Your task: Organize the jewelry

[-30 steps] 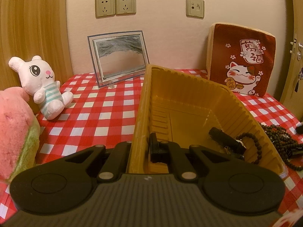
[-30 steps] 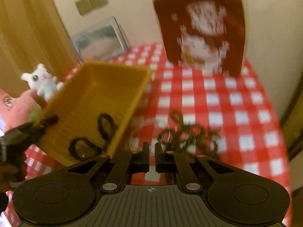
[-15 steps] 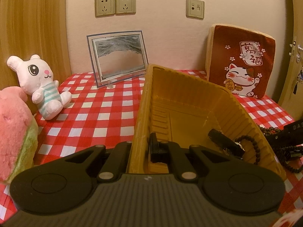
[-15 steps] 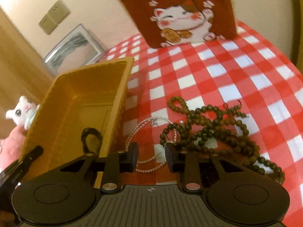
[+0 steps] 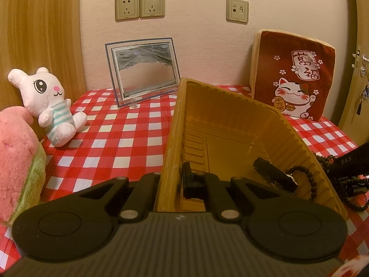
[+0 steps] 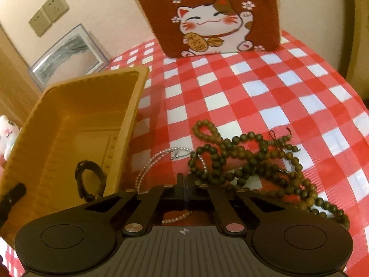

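My left gripper (image 5: 175, 184) is shut on the near left wall of the yellow plastic tray (image 5: 233, 106), one finger inside and one outside. In the tray lie a black strap-like piece (image 5: 272, 175) and a dark bead bracelet (image 5: 304, 177). My right gripper (image 6: 184, 182) is shut, tips down on the checked cloth between a thin pearl necklace (image 6: 150, 161) and a tangle of dark wooden bead strands (image 6: 249, 161). Whether a strand is pinched between its pads is hidden. The tray (image 6: 69, 120) stands just left of it.
A red-and-white checked cloth (image 5: 115, 138) covers the table. At the back stand a framed sand picture (image 5: 143, 69) and a lucky-cat cushion (image 5: 293, 76). A white plush rabbit (image 5: 48, 101) and a pink plush (image 5: 16, 166) sit at the left.
My right gripper came down from beside the tray onto the jewelry pile, opened over the strands, then shut. The left gripper and the tray stayed as they were.
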Demonstrator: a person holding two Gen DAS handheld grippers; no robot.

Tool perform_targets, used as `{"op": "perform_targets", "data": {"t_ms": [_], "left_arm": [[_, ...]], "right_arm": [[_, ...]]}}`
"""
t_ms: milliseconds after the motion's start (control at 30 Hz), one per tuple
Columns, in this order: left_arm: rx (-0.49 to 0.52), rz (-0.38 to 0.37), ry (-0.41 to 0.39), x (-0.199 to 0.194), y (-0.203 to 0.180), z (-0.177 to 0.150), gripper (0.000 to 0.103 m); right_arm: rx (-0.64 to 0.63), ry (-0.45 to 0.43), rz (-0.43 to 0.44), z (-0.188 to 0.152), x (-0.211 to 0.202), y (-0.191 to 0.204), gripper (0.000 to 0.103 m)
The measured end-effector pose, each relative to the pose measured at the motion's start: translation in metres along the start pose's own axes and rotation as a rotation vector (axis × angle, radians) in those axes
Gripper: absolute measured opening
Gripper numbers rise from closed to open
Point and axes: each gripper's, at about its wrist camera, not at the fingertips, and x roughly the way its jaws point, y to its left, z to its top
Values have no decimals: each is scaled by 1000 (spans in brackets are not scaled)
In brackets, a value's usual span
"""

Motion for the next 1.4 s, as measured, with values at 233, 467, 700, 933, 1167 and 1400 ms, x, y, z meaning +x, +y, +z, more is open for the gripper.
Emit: {"op": "perform_targets", "data": {"t_ms": [233,467,700,933,1167,1400], "left_arm": [[-3,0,2,0,0,-2,5],[-3,0,1,0,0,-2,5],[5,-4,4,0,0,-2,5],[5,-4,3,-1,0,-3,5],[5,-5,2,-1,0,-3,5],[6,-6,3,-1,0,-3,5]], "right_arm": [[-44,-59,143,-4,-40,-3,0],[-188,6,63,-16,-65,0,1],[-360,-25,-37,-10,-39,-7,37],[-499,-17,-69,-6,-10,2,29],[-533,-30,-74,-11,-17,2,7],[-280,-180,63,20,-106,-15,7]]}}
